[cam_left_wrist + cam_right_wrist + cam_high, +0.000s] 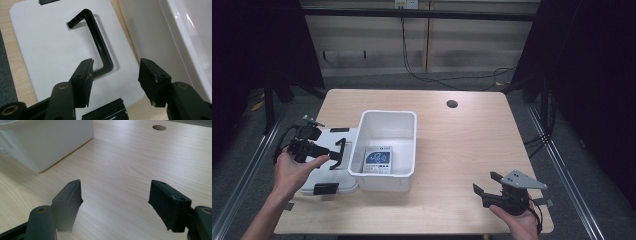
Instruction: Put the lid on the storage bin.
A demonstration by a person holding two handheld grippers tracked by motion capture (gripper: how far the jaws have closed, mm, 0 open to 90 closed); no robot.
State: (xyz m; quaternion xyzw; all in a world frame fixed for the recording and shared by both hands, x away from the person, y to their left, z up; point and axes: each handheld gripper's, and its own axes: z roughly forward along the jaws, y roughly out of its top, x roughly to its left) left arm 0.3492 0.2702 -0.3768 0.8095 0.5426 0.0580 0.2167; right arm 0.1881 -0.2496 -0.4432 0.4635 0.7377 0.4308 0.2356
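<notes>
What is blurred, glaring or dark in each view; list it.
High view: surroundings nearly black, table evenly lit. Left gripper view: glare streaks on the bin wall, soft shadow beside the lid handle. Right gripper view: left jaw blurred at its edge, far table hole soft.

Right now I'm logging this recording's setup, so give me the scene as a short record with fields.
surface: wooden table
bin: white, open-topped, left of table centre
bin contents: a printed card or packet
lid: white lid flat on the table, left of the bin, black handle up
left gripper: open, over the lid near the handle
right gripper: open, over bare table, holding nothing
</notes>
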